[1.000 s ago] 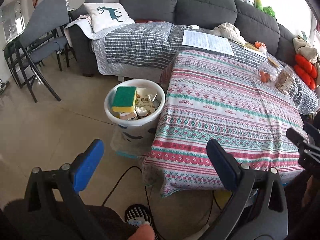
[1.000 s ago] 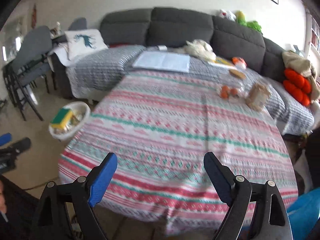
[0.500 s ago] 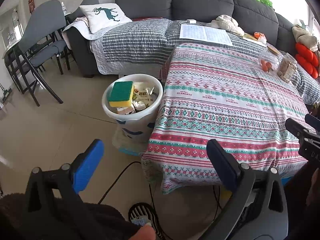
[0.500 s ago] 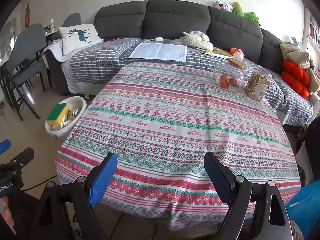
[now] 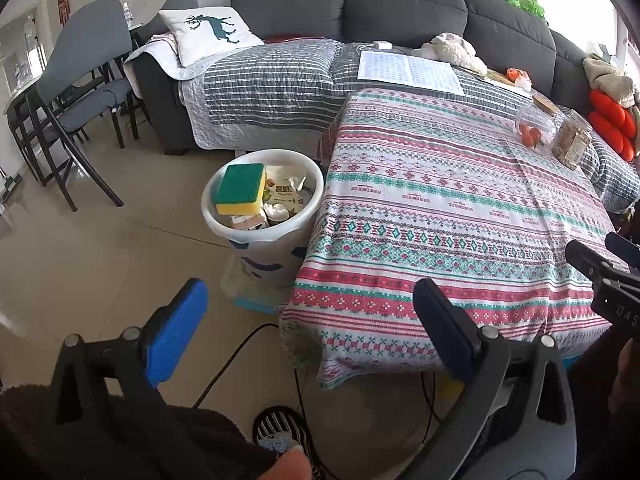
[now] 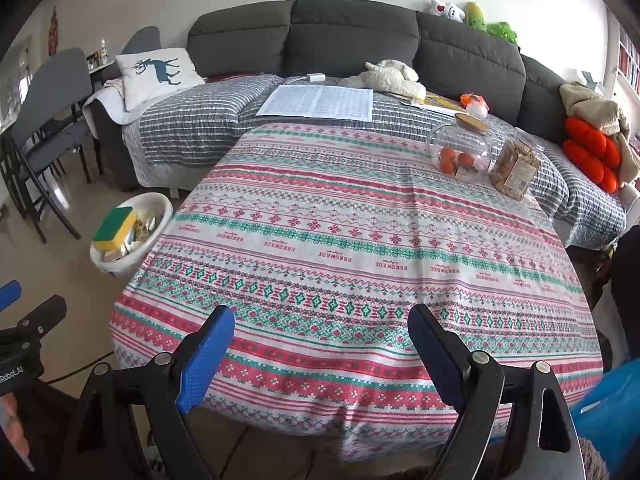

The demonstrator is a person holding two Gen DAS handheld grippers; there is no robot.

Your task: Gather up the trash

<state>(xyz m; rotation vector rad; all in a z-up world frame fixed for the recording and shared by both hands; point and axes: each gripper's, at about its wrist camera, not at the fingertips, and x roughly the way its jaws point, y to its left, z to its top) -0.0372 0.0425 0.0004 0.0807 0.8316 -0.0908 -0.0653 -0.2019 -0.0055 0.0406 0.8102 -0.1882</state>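
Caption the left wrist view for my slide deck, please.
Open left gripper hovers near a white bin topped by a sponge, beside the patterned table.

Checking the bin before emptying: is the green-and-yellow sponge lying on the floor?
No, the sponge sits atop the trash inside the white bin.

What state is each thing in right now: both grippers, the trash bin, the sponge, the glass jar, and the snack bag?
Left gripper: open, holding nothing.
Right gripper: open, holding nothing.
Trash bin: upright on the floor beside the table, nearly full.
Sponge: lying on top of the trash, green side up.
Glass jar: on the tablecloth, lid on, orange fruit inside.
Snack bag: standing beside the jar.
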